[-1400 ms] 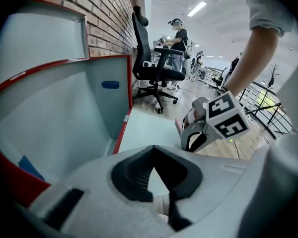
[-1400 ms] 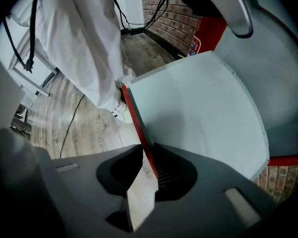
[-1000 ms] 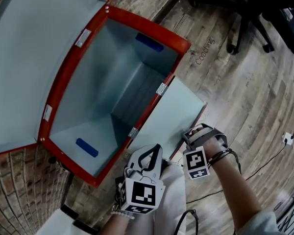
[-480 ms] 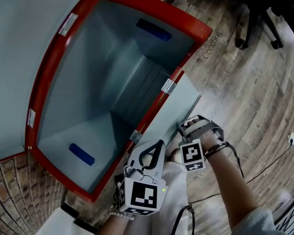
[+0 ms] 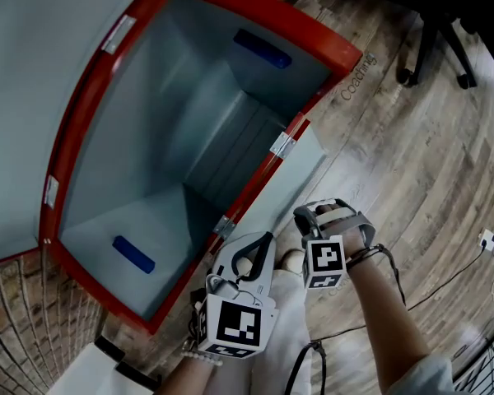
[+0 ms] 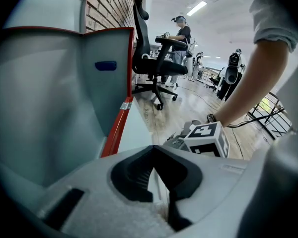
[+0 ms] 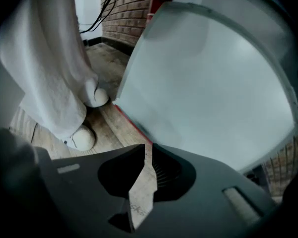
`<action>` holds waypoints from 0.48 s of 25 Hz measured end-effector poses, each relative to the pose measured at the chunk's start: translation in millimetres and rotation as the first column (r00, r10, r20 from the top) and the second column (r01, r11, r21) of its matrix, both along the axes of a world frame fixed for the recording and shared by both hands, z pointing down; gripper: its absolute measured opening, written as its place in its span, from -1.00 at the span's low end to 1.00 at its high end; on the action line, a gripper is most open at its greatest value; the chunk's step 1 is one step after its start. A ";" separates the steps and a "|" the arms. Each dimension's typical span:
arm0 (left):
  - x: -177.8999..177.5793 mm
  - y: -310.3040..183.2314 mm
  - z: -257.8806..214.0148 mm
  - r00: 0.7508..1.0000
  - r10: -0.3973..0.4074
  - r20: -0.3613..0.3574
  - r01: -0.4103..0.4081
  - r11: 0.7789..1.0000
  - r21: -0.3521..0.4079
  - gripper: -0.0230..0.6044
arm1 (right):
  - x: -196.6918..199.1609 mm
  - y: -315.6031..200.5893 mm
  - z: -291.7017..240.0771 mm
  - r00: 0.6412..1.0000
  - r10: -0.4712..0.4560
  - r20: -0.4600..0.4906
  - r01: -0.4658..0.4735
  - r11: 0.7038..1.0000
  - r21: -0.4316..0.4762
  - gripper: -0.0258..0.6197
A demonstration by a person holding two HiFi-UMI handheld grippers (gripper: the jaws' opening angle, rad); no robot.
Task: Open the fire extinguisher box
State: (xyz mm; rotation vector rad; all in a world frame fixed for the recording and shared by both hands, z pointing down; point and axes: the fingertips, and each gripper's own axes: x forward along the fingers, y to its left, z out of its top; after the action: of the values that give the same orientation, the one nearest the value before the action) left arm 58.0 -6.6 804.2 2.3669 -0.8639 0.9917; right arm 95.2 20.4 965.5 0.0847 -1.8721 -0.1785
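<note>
We see the fire extinguisher box [image 5: 272, 13] filling the upper left and centre of the head view, and it stands open. Its rim is red and its inside grey, with one blue patch [image 5: 263, 48] near the top rim and a second blue patch [image 5: 133, 254] at the lower left. The wide door [image 5: 33, 72] is swung out to the far left of the frame. The narrow door [image 5: 290, 179] hangs from two silver hinges [image 5: 281, 144] on the rim's right side and reaches toward the lower middle.

Our left claw [image 5: 266, 241] sits at the lower centre, just below the narrow door's hinged edge. In the left gripper view its tips meet and nothing lies between them.

Our right claw [image 5: 306, 212] is to the right of it, just beside the narrow door's free lower corner; we cannot tell whether it touches. Its jaws have just been closing and stand narrowly apart, with only the wooden floor [image 5: 412, 155] showing through the gap.

White trousers [image 7: 49, 73] and shoes [image 7: 83, 138] show at the left of the right gripper view. An office chair [image 5: 445, 15] stands at the upper right of the head view.
</note>
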 end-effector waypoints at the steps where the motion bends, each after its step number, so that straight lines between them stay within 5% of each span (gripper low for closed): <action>1: 1.1 0.2 -2.5 1.000 0.001 -0.001 -0.001 1.000 0.003 -0.92 | 2.3 -2.2 -8.6 0.999 0.046 0.017 -0.046 0.999 -0.001 -0.82; 7: 4.0 -2.3 -50.1 1.000 -0.008 -0.017 0.009 1.000 0.028 -0.92 | 11.1 -7.3 -87.1 0.944 0.311 0.112 -0.309 0.950 -0.041 -0.91; 12: 6.3 -13.1 -121.4 0.998 -0.026 -0.049 0.029 0.997 0.075 -0.92 | 19.6 -24.4 -179.4 0.782 0.581 0.224 -0.575 0.812 -0.100 -0.91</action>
State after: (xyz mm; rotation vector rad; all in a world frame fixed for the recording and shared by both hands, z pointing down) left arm 64.3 -19.7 682.9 2.4249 -0.9287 0.9031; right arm 114.8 -4.0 786.0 0.6888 -2.0025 0.2997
